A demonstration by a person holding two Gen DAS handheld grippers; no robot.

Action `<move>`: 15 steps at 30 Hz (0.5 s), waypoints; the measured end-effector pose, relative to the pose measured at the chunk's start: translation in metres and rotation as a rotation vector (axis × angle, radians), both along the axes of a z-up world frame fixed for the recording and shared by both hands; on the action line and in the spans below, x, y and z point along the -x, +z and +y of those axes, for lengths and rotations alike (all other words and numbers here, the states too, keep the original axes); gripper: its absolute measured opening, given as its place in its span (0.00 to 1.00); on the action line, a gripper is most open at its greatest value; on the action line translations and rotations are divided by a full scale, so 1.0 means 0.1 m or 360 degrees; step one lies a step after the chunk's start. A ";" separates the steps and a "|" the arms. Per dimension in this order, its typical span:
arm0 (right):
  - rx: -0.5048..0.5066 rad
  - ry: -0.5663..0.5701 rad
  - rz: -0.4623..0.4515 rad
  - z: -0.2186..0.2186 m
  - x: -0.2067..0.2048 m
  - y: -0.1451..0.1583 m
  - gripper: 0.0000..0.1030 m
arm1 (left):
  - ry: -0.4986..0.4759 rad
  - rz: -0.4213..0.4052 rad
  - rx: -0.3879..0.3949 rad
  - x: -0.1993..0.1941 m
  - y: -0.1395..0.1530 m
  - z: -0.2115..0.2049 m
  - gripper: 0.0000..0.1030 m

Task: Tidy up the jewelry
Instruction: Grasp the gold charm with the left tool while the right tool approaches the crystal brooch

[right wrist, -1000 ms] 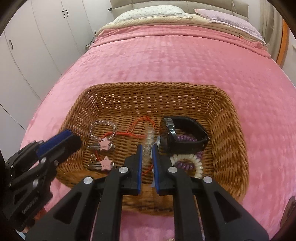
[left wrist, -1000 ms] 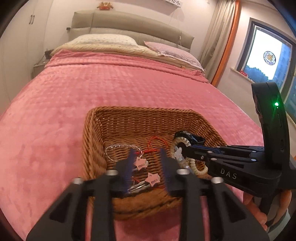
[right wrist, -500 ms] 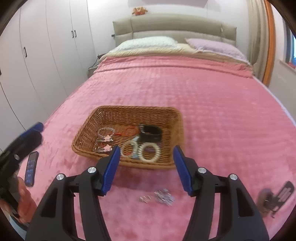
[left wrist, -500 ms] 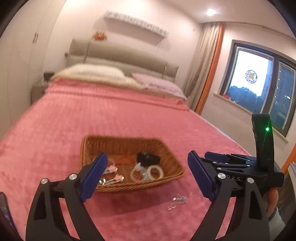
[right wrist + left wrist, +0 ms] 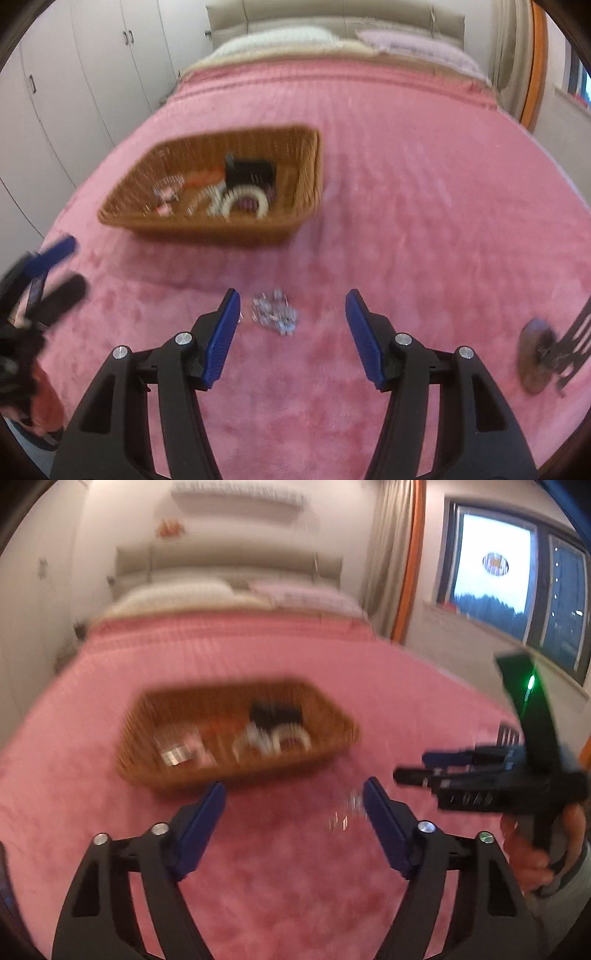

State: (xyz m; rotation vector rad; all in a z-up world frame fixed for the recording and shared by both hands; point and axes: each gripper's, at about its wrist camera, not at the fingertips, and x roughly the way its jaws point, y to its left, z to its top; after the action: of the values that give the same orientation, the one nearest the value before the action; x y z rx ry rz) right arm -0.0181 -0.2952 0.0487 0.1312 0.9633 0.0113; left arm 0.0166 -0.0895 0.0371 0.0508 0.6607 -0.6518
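Between spread right gripper (image 5: 291,314) jaws, untouched: silver jewelry pile (image 5: 275,317); left gripper (image 5: 293,805) closing, empty.

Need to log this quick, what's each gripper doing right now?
Left gripper: open, jaws closing, nothing between them.
Right gripper: open, holding nothing.

L gripper (image 5: 293,801) angled down, jaws wide but closing, nothing btwn pads. R gripper (image 5: 291,308) pitched steeper, jaws apart, pads clear. Person's hand (image 5: 532,853) grips R gripper's handle.
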 end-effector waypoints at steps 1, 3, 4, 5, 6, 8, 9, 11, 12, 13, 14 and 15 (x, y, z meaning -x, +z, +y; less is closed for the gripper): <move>-0.0007 0.0007 0.0023 -0.01 -0.01 -0.08 0.53 | -0.0020 0.0068 -0.0018 -0.05 -0.13 -0.05 0.66; -0.0013 0.0029 0.0050 0.00 -0.02 -0.19 0.48 | -0.0098 0.0196 -0.0058 -0.14 -0.39 -0.15 0.59; -0.0016 0.0042 0.0059 0.02 -0.03 -0.23 0.47 | -0.0124 0.0230 -0.0072 -0.16 -0.47 -0.17 0.58; -0.0021 0.0057 0.0066 0.03 -0.02 -0.28 0.47 | -0.0158 0.0277 -0.0100 -0.19 -0.57 -0.22 0.58; -0.0026 0.0073 0.0075 0.06 -0.03 -0.33 0.47 | -0.0181 0.0301 -0.0118 -0.19 -0.63 -0.25 0.58; -0.0036 0.0105 0.0092 0.11 -0.06 -0.41 0.47 | -0.0218 0.0326 -0.0160 -0.19 -0.70 -0.33 0.58; -0.0033 0.0114 0.0098 0.15 -0.06 -0.45 0.45 | -0.0228 0.0327 -0.0174 -0.18 -0.71 -0.35 0.58; -0.0032 0.0134 0.0122 0.19 -0.11 -0.51 0.35 | -0.0245 0.0316 -0.0210 -0.17 -0.72 -0.40 0.58; -0.0033 0.0138 0.0130 0.20 -0.13 -0.53 0.34 | -0.0250 0.0306 -0.0215 -0.17 -0.72 -0.41 0.58; -0.0027 0.0136 0.0134 0.22 -0.15 -0.55 0.33 | -0.0252 0.0304 -0.0217 -0.18 -0.72 -0.42 0.58; -0.0011 0.0133 0.0136 0.23 -0.17 -0.58 0.29 | -0.0255 0.0305 -0.0218 -0.19 -0.72 -0.43 0.58; -0.0002 0.0132 0.0136 0.24 -0.19 -0.59 0.25 | -0.0256 0.0305 -0.0222 -0.20 -0.74 -0.44 0.58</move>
State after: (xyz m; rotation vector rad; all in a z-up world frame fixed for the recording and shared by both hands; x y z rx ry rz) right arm 0.0007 -0.2711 -0.0106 0.0937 1.0538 0.0831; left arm 0.0364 -0.1337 -0.0364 0.1740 0.8933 -0.7706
